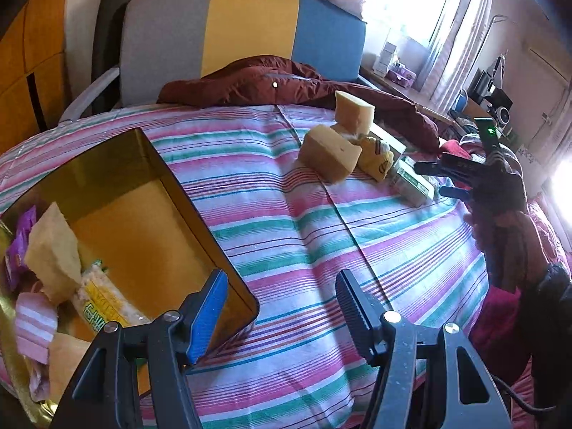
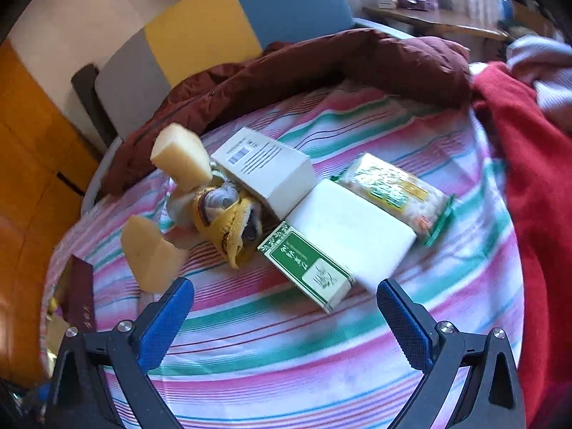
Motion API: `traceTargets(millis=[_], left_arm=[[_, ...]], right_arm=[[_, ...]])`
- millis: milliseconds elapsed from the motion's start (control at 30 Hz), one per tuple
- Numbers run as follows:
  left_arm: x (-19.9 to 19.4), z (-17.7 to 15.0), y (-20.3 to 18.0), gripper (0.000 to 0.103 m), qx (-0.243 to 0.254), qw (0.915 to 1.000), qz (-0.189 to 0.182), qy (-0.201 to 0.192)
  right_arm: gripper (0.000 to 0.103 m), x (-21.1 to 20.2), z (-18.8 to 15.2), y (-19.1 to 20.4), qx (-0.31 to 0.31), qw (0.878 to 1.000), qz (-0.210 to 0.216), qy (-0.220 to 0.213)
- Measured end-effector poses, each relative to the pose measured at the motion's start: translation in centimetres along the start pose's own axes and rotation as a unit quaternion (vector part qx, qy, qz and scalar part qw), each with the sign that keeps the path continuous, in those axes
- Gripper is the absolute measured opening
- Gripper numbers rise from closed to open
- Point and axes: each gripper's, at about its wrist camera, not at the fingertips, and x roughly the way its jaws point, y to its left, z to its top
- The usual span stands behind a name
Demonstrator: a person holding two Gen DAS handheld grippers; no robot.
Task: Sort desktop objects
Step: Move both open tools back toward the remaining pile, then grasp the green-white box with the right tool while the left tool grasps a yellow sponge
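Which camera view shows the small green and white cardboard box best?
The right wrist view. There the small green and white cardboard box lies near and unhidden on the striped cloth, its printed top face fully visible, just ahead of the open right claw. In the left wrist view the box is distant and small, its print unreadable.

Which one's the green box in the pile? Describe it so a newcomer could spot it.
On the striped sheet, find the pile of loose items ahead of the open right gripper. The green box lies at the pile's near edge, closest to that gripper, against a plain white block. It alone is a small carton with a green face and white label; the bigger box behind is white with a barcode.
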Motion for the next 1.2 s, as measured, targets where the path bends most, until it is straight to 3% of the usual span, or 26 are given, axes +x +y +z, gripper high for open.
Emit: traceTargets(millis=[367,500,600,967,1067,1200], left_arm=[[1.9,0.9,-0.5,0.064,0.002,0.9998,-0.01,0.02],[2.5,1.6,-1.0,0.064,0.008,0.9996,-0.015,0.022],[2.8,2.3,-1.5,0.064,0.01,0.9995,-0.021,0.02],[5.0,5.1,-3.9,0.064,0.026,0.9984,-0.046,0.021],[5.9,6.1,-4.5,0.064,0.027,0.998,-0.053,0.022],[7.4,7.7,-4.9,0.065,0.022,0.9976,-0.06,0.026]], right_arm=[[0.103,4.0,1.0,0.6,-0.047,0.997,-0.03,0.048],[0.103,3.8,0.4,0.9,-0.039,0.995,0.044,0.082],[0.103,3.9,-0.1,1.4,-0.048,0.992,0.054,0.1],[0.101,4.1,0.4,0.4,-0.039,0.995,0.034,0.089],[0.096,4.2,0.4,0.7,-0.051,0.995,0.025,0.088],[0.076,4.3,0.2,0.8,-0.063,0.994,0.009,0.087]])
